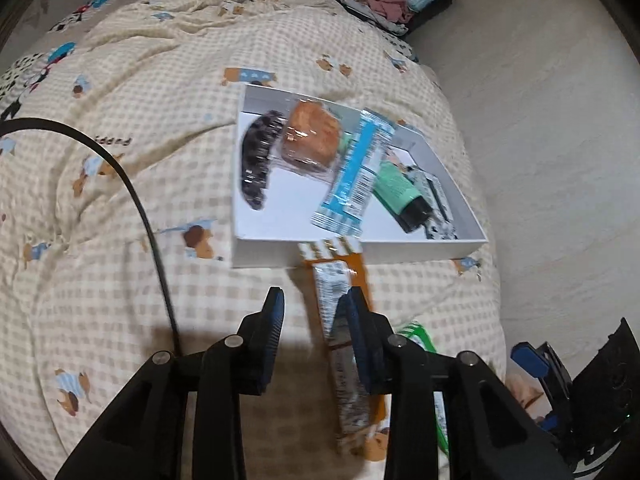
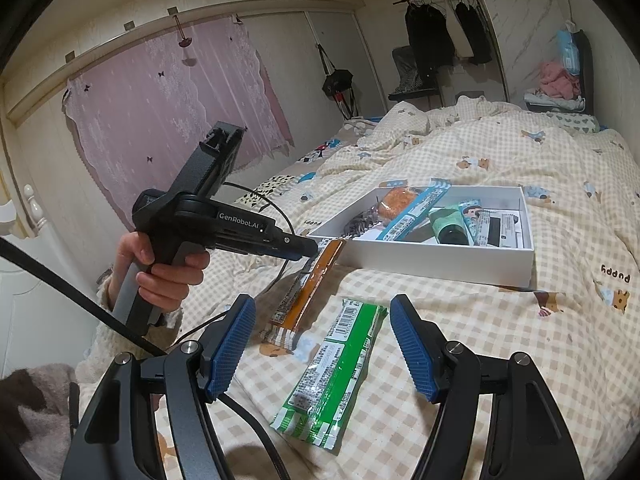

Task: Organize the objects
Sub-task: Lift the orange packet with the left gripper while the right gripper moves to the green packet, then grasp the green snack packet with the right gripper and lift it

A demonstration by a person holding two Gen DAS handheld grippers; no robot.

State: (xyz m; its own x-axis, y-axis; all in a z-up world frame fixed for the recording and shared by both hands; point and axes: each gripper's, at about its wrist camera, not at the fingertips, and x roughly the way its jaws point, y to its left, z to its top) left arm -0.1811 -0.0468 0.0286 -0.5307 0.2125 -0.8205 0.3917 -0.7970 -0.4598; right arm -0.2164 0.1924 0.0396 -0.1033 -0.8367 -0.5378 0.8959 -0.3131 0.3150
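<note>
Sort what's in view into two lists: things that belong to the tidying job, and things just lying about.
Belongs to the job:
white box
orange packet beside the left tongs
green packet below the open right tongs
blue packet, hair claw, green tube, already in the box

Just lying about:
checked duvet
pink curtain
hanging clothes

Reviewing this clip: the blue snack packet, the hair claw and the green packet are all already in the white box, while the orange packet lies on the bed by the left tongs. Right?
Not quite. The green packet is not in the white box; the right wrist view shows it on the bed between the open right tongs. The blue snack packet and hair claw are in the box, and the orange packet lies by the left tongs.
</note>
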